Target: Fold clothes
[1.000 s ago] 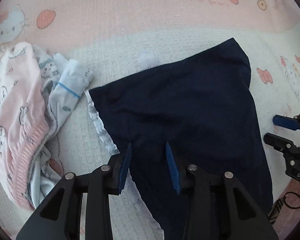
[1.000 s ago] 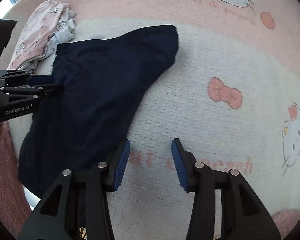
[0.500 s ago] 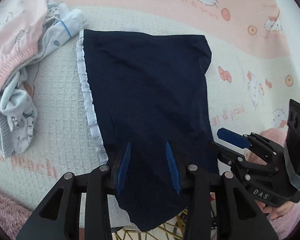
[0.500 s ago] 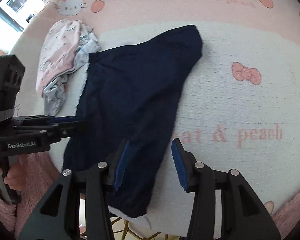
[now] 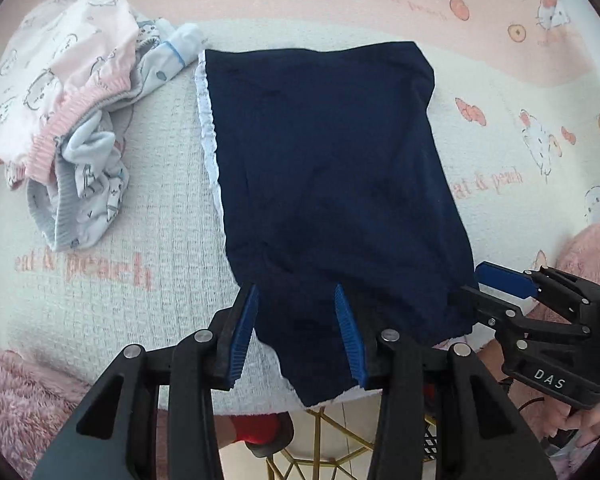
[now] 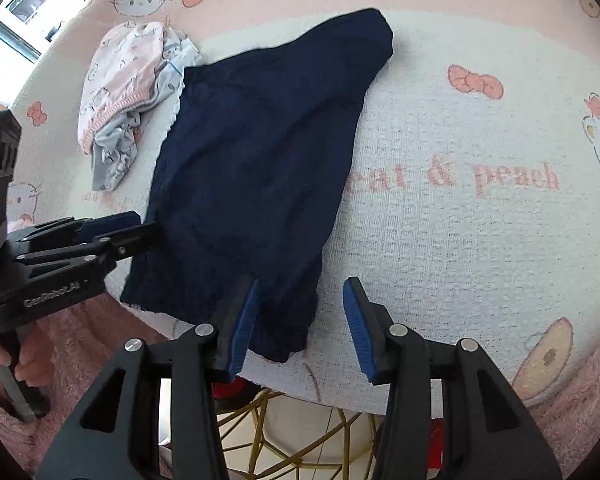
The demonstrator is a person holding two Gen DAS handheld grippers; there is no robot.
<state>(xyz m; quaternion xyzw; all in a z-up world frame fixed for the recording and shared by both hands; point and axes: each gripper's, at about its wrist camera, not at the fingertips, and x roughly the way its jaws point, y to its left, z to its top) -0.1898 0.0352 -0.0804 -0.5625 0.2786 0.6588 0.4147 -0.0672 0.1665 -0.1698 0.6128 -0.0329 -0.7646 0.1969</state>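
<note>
A navy garment (image 5: pixel 324 168) with a white lace edge lies flat on the Hello Kitty cloth; it also shows in the right wrist view (image 6: pixel 256 152). Its near end hangs slightly over the table's front edge. My left gripper (image 5: pixel 298 308) is open, its fingers over the garment's near left corner. My right gripper (image 6: pixel 302 300) is open above the garment's near right corner. The right gripper also shows at the right of the left wrist view (image 5: pixel 484 284), beside the garment's right hem. The left gripper shows in the right wrist view (image 6: pixel 140 228) at the garment's left edge.
A crumpled pile of pink and pale blue clothes (image 5: pixel 72 120) lies to the left of the navy garment, also seen in the right wrist view (image 6: pixel 132 96). The table's front edge (image 6: pixel 340 392) is close below both grippers, with a gold wire stand (image 6: pixel 284 440) underneath.
Both grippers have pulled back toward the table's front edge and now sit at the garment's near corners. The garment lies flatter and squarer than one second ago. Both stay open.
</note>
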